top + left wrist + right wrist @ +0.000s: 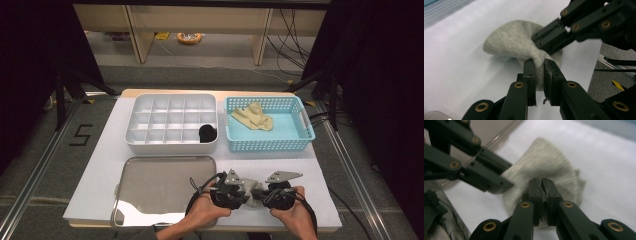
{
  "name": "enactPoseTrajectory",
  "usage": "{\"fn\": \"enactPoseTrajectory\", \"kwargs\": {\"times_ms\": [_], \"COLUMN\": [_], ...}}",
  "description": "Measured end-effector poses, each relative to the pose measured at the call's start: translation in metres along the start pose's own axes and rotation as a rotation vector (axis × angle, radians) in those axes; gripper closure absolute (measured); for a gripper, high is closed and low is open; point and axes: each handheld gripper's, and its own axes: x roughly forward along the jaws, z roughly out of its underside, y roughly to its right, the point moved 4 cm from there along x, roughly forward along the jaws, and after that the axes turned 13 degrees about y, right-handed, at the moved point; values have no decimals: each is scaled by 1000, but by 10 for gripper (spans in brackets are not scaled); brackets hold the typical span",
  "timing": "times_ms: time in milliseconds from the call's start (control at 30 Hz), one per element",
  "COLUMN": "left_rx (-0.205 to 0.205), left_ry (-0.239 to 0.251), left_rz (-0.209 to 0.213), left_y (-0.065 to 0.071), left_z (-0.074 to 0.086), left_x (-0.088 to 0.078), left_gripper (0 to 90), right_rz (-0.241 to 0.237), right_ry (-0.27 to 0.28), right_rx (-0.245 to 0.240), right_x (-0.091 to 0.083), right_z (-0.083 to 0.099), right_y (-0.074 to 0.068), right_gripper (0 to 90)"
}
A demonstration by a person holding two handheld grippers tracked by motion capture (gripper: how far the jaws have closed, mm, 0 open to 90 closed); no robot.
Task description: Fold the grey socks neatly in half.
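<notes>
Grey sock (516,42): I see it lying bunched on the white cover of the table (100,165), close to the near edge and right of centre, between my two grippers.
Left gripper (539,65): jaws clamped on a fold of the grey sock; in the left gripper view the cloth is pinched tight between the pads. In the high view this gripper (248,194) points right, toward the other one.
Right gripper (541,182): jaws pressed together on the sock's fabric; the right gripper view is a little blurred, but I note cloth caught at the tips. In the high view it (260,194) points left, nearly meeting the left gripper.
Hands: my left hand (207,212) and right hand (292,210) come in over the near edge, each wrapped around its gripper.
Metal tray (150,190): flat, just left of the sock, along the near edge.
White divided box (172,122): toward the far edge, behind the tray; I log a black rolled item (208,133) in its near right compartment.
Blue basket (270,125): far right part of the table, beside the box; a beige sock (252,117) lies inside.
</notes>
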Motion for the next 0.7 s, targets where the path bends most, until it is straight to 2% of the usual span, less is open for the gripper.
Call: {"fn": "enactPoseTrajectory", "kwargs": {"times_ms": [33,67,100,133,233,267,300,333,367,400,433,500,533,567,600,633,700], "left_rx": [-1,-1,11,24,59,59,37,30,56,54,27,38,38,42,42,39,26], "left_ry": [-4,-8,-11,-10,-29,-29,-15,-11,-30,-28,-10,-7,-12,-17,-17,-16,-2], "left_rz": [2,3,1,-3,-6,-6,-17,-15,-7,-9,-21,-21,-27,-18,-18,-22,-32], "left_y": [0,1,2,2,2,2,2,2,0,0,1,0,-1,-1,-1,-1,-1], "left_z": [0,0,0,0,0,0,0,0,0,0,0,-1,-1,-1,-1,-1,-2], "left_x": [0,0,1,1,1,1,3,3,1,1,2,1,1,0,0,-1,-1], "left_gripper": [800,799,799,799,795,794,794,794,794,793,793,792,791,790,789,787,784], "right_rz": [8,18,16,25,8,4,4,20,13,17,20,4,5,3,5,1,-2], "right_ry": [29,34,56,57,43,12,-8,8,8,18,7,41,39,49,38,43,32], "right_rx": [-13,9,-9,-3,29,23,36,40,36,45,35,26,36,27,58,31,32], "right_x": [-4,-5,-2,1,15,19,21,23,22,21,16,9,3,-1,-5,-7,-12], "right_z": [-7,-11,-14,-17,-16,-14,-12,-11,-11,-11,-12,-14,-15,-15,-14,-13,-9], "right_y": [4,5,9,11,11,12,12,13,14,14,15,13,11,10,5,6,3], "right_gripper": [867,867,867,867,873,877,880,881,880,878,875,872,872,872,871,870,870]}}
